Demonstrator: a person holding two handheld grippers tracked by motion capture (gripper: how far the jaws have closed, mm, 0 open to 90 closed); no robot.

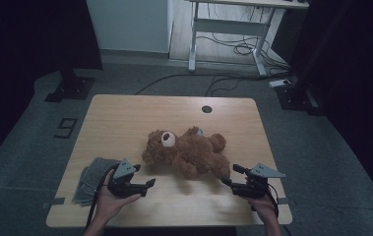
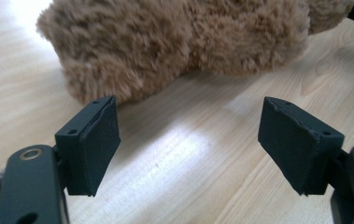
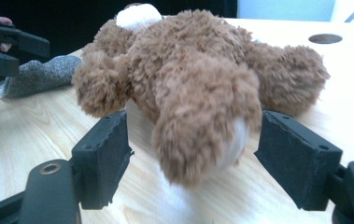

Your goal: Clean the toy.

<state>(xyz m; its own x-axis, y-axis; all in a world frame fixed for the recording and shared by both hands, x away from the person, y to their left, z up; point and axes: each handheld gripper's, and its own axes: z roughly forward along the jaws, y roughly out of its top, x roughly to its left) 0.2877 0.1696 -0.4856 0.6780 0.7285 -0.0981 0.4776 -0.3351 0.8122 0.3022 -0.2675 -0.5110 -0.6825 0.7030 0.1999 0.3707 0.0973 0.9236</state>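
In the left gripper view the teddy bear point(image 2: 179, 42) runs off the picture from 10 to 2 o'clock, so which limb faces the jaws cannot be told. In the right gripper view the bear's body hides most of its head, and the grey cloth point(image 3: 39, 74) at 9 o'clock is partly hidden behind it.

Left claw point(image 1: 150, 183); right claw point(image 1: 229, 176) (both agape)
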